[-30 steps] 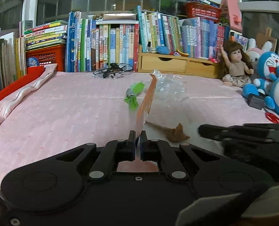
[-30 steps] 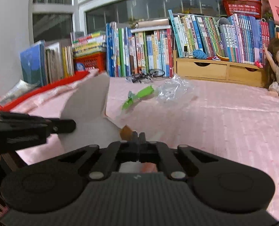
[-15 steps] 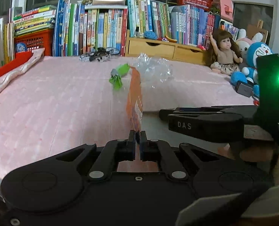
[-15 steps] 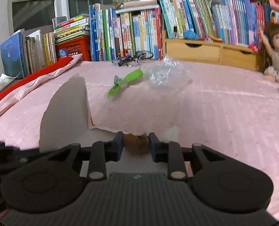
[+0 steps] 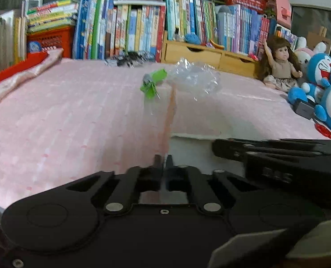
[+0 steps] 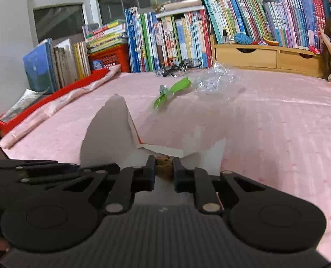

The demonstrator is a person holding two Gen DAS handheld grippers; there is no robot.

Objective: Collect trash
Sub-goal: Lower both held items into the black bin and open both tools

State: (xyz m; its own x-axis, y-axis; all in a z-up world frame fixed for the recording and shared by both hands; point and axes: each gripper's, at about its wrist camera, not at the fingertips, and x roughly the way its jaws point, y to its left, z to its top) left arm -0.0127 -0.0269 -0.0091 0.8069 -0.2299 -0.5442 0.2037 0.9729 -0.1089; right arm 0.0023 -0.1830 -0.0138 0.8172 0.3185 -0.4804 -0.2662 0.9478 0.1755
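An orange-and-white paper wrapper (image 6: 165, 150) lies open on the pink bedspread (image 5: 76, 120). One flap (image 6: 108, 129) stands upright. My left gripper (image 5: 163, 159) is shut on that flap's edge, which shows as a thin orange strip (image 5: 171, 111). A brown crumpled scrap (image 6: 164, 167) sits on the white inside of the wrapper. My right gripper (image 6: 164, 159) has the scrap between its jaws, which are closing, and the pads touch it on both sides. Farther back lie a green wrapper (image 5: 153, 82) and a crumpled clear plastic bag (image 5: 194, 78).
Rows of books (image 5: 132, 26) and a wooden drawer box (image 5: 210, 53) line the back. A doll (image 5: 279, 64) and blue plush toys (image 5: 321, 76) sit at the right, with red scissors (image 5: 323, 129) nearby. A red tray with folded pink cloth (image 6: 60, 102) borders the left.
My right gripper opened from shut, came around the brown scrap and has narrowed onto it. My left gripper kept its grip on the flap and sank a little.
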